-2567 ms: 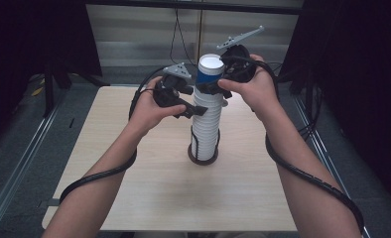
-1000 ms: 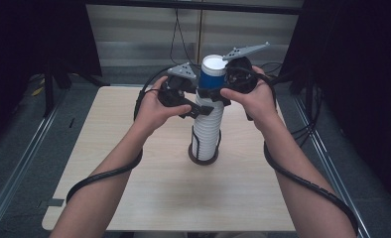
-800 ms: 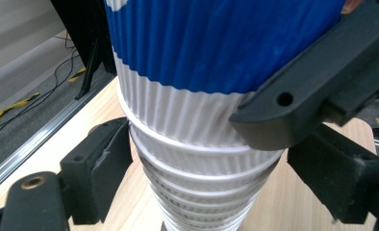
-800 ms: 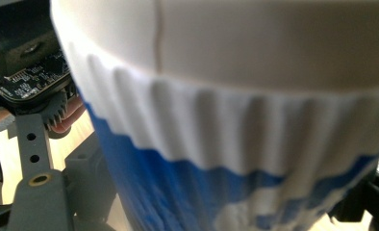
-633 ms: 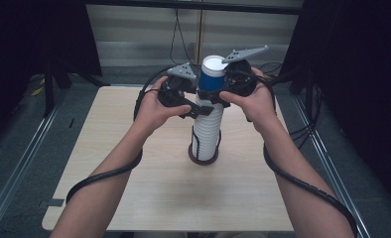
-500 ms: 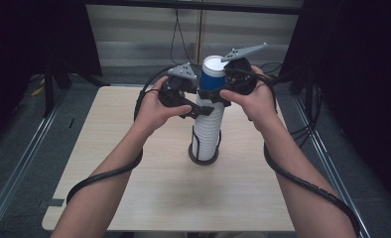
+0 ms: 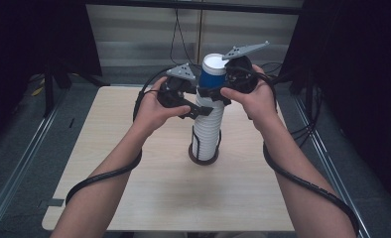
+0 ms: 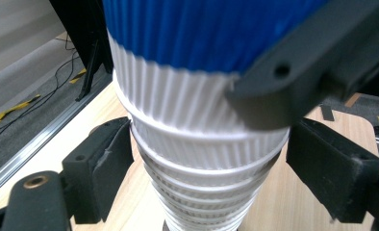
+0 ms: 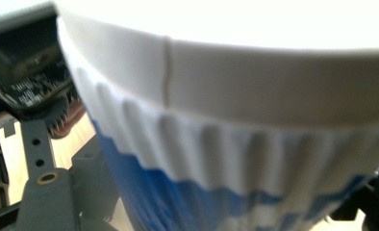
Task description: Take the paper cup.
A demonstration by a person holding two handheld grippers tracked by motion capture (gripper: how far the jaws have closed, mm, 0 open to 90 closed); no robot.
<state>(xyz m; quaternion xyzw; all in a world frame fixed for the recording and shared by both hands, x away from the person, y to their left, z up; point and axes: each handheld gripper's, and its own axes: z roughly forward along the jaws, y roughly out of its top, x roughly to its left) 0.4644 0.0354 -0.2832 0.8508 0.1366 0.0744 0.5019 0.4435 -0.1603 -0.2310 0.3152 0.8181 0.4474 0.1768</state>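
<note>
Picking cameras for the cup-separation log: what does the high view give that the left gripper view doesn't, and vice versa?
High view: the whole pale wooden table, the black ring base under the stack of white ribbed paper cups, and the left tool and right tool together.
Left gripper view: the stack's separate rims up close, with the left tool's jaws flanking them; contact unclear.
Both: the blue-and-white ribbed paper cup on top, with a right tool jaw against it.

Table (image 7: 134,198): pale wood-grain top, rounded corners, standing on a grey floor (image 7: 15,148). Item resting directly on it: one round dark base (image 7: 203,157), slightly right of the table's centre, carrying an upright stack of ribbed white cups (image 7: 207,130). Two black cables (image 7: 101,176) trail over the table's near edge.
</note>
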